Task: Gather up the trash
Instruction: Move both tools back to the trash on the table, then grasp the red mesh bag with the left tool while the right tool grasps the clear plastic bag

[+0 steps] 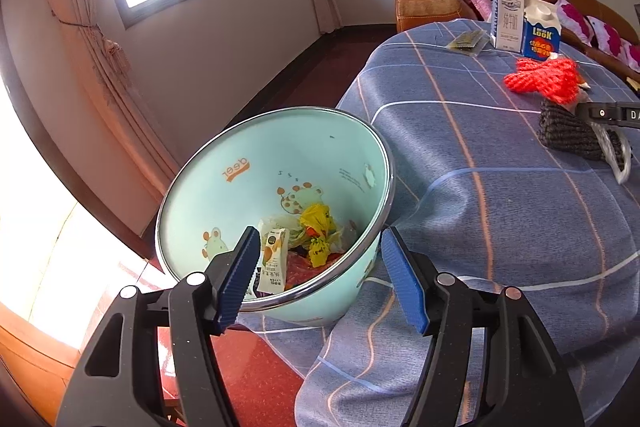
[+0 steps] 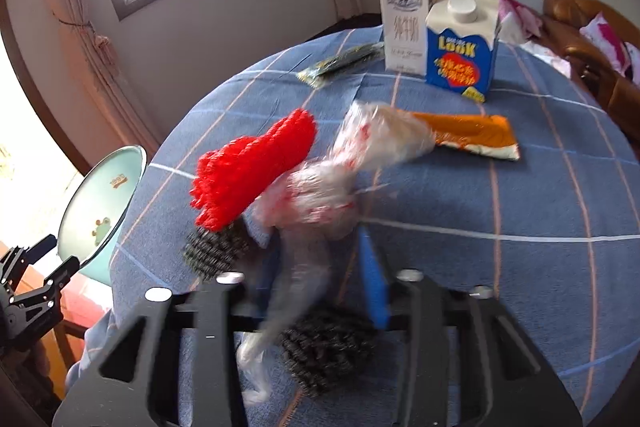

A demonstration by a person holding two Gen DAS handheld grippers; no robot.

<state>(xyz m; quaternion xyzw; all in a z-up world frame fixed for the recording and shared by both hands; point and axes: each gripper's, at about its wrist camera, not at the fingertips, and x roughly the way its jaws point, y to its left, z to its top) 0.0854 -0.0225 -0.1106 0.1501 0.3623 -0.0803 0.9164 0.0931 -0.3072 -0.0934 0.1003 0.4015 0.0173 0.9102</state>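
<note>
A mint-green bin [image 1: 260, 163] stands beside the table with cartons and wrappers in its bottom. My left gripper [image 1: 319, 233] hangs open over its near rim, nothing between the blue pads. In the right wrist view, my right gripper [image 2: 316, 247] is shut on a clear plastic wrapper [image 2: 320, 195] with red print, which trails down between the fingers; the picture is blurred. The left wrist view shows that gripper [image 1: 608, 115] at the right edge with the wrapper [image 1: 618, 155] dangling from it. On the cloth lie an orange wrapper [image 2: 472, 135] and a dark green packet [image 2: 340, 63].
A blue checked cloth [image 2: 500, 207] covers the round table. On it are a white milk carton [image 2: 404, 19], a blue LOOK carton [image 2: 460, 47], a red knit piece [image 2: 252, 167] and dark knit pieces [image 2: 216, 251]. A brown sofa [image 2: 580, 27] stands behind.
</note>
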